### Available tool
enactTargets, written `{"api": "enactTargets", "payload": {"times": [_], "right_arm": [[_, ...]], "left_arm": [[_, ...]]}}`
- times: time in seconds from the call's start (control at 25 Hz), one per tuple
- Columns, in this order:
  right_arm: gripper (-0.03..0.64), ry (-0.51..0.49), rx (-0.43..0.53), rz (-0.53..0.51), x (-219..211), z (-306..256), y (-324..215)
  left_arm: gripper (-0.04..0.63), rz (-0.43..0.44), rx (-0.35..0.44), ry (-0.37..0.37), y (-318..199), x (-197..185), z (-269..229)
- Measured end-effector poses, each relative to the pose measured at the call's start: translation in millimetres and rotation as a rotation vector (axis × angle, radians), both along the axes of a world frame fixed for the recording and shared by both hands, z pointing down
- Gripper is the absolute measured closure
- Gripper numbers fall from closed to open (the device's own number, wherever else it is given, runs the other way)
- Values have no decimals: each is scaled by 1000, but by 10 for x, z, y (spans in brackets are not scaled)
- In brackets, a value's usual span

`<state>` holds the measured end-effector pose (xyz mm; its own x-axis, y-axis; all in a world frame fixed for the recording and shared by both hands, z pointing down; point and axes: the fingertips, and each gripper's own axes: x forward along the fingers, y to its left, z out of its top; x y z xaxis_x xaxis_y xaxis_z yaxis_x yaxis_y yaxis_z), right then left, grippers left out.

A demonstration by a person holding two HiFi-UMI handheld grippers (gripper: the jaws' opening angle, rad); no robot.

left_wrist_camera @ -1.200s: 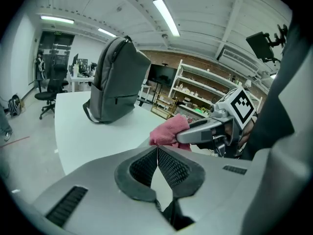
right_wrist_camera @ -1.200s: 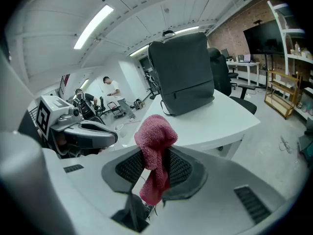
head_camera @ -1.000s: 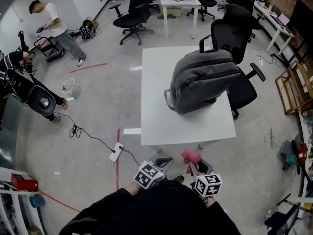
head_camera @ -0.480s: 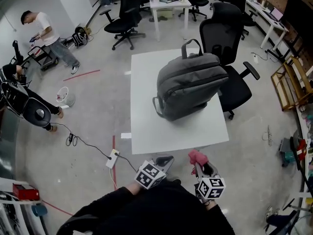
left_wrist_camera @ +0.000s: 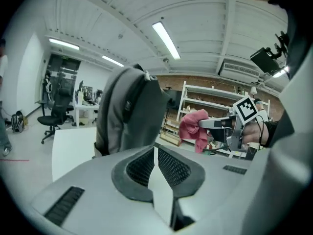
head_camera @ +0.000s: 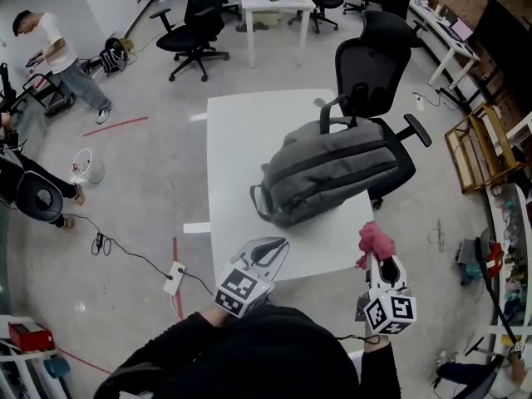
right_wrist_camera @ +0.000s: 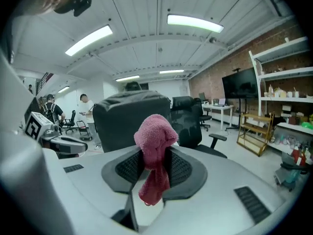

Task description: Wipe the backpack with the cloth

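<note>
Grey backpack lying on side on white tabletop, top handle toward black office chair behind. Pink cloth clenched in right gripper jaws, at tabletop's near right corner, apart from backpack. Left gripper jaws pressed together, empty, over tabletop's near edge.

An office: swivel chairs, desks, monitor, brick wall

Bright, even light pours from ceiling strip lamps; shadows on the white table are faint. My gripper views bulge fish-eye with black corners. The cloth looks sharp, distant shelves softer.
</note>
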<state>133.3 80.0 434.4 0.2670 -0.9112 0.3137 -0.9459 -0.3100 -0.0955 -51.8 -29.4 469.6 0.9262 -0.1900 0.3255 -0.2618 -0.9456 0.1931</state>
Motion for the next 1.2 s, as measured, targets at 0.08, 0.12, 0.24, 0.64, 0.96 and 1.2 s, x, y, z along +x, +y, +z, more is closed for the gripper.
{"api": "enactTargets", "payload": {"times": [0.08, 0.12, 0.24, 0.64, 0.96, 1.2], "right_arm": [[499, 71, 62, -19, -38, -377, -272], [500, 113, 92, -39, -95, -558, -416], [500, 236, 176, -123, -357, -1033, -817], [499, 498, 229, -491, -1360, -1704, -1784], [500, 758, 9, -816, -1812, -1270, -2083], [500, 677, 83, -688, -1096, -1503, -2081]], "left_arm": [[575, -48, 36, 56, -304, -92, -215], [574, -67, 52, 78, -441, -143, -299], [558, -79, 100, 110, -709, -225, -443], [397, -99, 137, 159, -823, 75, -747], [397, -210, 145, 140, -634, 151, -919], [397, -275, 163, 85, -466, 195, -840]]}}
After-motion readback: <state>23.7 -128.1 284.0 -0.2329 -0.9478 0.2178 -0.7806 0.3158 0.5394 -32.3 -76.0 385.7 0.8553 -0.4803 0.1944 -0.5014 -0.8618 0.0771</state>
